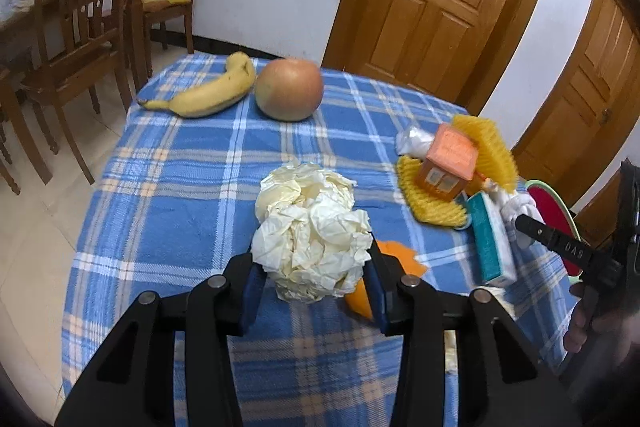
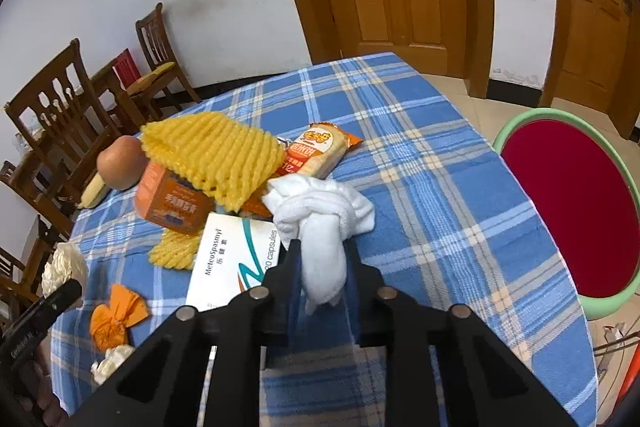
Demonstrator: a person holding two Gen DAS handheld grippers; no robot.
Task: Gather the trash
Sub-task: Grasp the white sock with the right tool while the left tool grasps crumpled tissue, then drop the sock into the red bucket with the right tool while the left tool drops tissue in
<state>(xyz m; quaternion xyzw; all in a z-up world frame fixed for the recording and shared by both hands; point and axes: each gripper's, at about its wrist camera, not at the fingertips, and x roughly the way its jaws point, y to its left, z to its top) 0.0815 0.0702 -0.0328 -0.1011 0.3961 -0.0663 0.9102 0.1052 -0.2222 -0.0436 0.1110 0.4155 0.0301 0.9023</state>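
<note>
2 grips are set, each on its own piece of trash. Nearest, the left gripper point(image 1: 312, 279) has its fingers point(image 1: 252, 287) clenched on the paper ball point(image 1: 310, 231), which sits on the desk point(image 1: 180, 187) straight ahead. The right gripper point(image 2: 320, 283) pinches the white rag point(image 2: 324, 227), whose long axis runs away from it towards the yellow net point(image 2: 212, 155). Both should lift straight up.

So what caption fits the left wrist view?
Left claw closing around crumpled paper on a checked tablecloth.
</note>
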